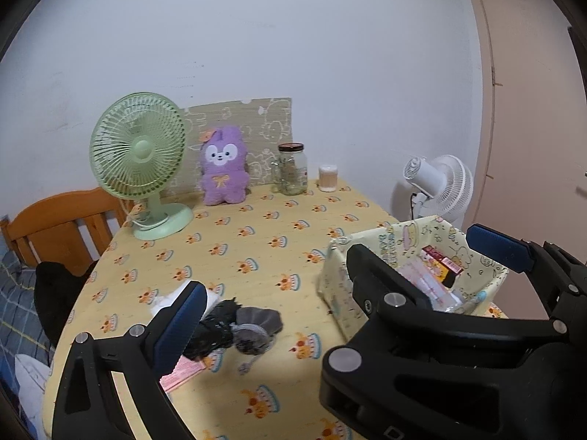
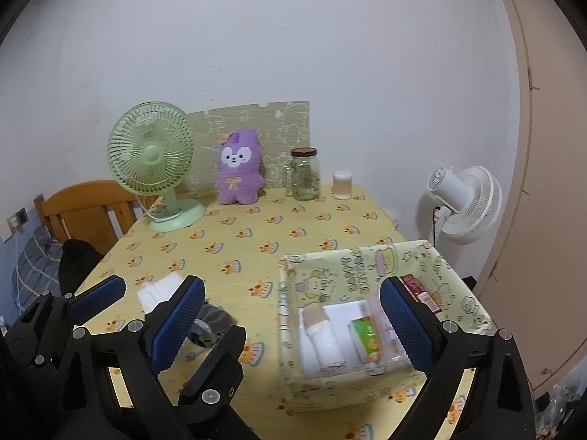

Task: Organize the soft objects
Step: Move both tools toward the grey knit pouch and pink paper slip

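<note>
The yellow-clothed table [image 2: 256,242] lies mostly bare ahead of both grippers, its right edge just beyond the fabric basket [image 2: 367,256] that sits between the right gripper's [image 2: 293,315] wide-open, empty jaws. The left gripper [image 1: 330,267], also spread wide and holding nothing, hangs with a dark and grey bundle of socks [image 1: 234,326] just off its left finger. A white rolled sock [image 2: 161,289] lies beside that bundle. Folded white cloths [image 2: 326,344] rest inside the basket.
</note>
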Demonstrator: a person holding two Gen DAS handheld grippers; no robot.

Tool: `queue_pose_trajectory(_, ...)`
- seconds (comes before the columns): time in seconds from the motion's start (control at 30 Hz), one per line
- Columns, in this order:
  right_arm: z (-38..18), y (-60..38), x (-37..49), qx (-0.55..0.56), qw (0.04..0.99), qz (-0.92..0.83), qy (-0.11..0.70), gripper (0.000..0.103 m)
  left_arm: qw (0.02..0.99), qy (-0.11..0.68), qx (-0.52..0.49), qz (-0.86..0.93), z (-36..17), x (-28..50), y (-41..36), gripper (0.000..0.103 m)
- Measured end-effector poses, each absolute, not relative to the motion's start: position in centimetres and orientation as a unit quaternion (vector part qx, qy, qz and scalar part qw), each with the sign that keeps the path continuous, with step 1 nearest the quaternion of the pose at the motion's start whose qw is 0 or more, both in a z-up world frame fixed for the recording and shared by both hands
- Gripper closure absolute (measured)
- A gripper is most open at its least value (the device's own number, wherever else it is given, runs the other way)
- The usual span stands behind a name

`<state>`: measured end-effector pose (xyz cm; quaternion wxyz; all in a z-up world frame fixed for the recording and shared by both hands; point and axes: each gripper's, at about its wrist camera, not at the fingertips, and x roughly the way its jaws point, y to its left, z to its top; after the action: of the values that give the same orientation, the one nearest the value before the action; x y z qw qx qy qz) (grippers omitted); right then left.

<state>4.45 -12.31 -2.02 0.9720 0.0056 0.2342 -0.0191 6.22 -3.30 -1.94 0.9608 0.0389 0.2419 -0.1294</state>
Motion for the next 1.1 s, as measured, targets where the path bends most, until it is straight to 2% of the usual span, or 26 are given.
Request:
queue_pose_trajectory(0.33,-1.9,-9.3,4.8,0.0,0.974,0.012,0.224,0.005,0.967,0.233,0.035,-0.099,-1.8,5.6,-0.1,0.003)
queue_pose_trajectory(1.1,-5.0,-4.8,7.4,-0.01,0.965,0.047,0.258,0.005,0.96,0.271,0.026,-0.061,-4.9,7.4,3.7,0.003)
